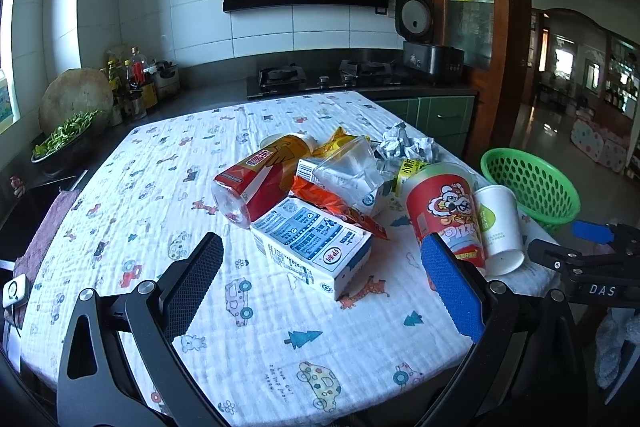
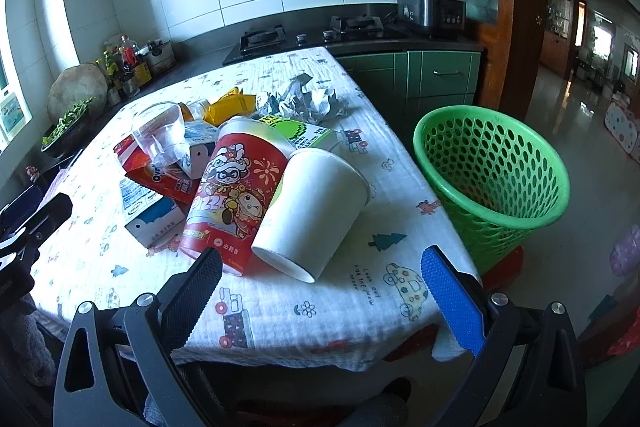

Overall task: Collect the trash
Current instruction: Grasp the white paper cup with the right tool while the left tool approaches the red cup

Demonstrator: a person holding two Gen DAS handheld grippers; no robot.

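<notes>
A heap of trash lies on the patterned tablecloth (image 1: 280, 347): a white milk carton (image 1: 312, 247), a red-labelled bottle (image 1: 256, 179), a clear plastic cup (image 1: 348, 163), crumpled foil (image 1: 404, 143), a red pizza cup (image 1: 444, 211) and a white paper cup (image 1: 500, 227). My left gripper (image 1: 320, 275) is open, just short of the milk carton. My right gripper (image 2: 320, 283) is open, near the base of the white paper cup (image 2: 312, 211), which lies on its side against the red cup (image 2: 236, 191). A green basket (image 2: 492, 171) stands right of the table.
A counter with a gas stove (image 1: 320, 75), a rice cooker (image 1: 428, 39) and bottles (image 1: 132, 79) lies behind the table. A bowl of greens (image 1: 64, 139) sits at the left. The table edge drops off beside the basket (image 1: 532, 187). The right gripper's body (image 1: 584, 263) shows at the right.
</notes>
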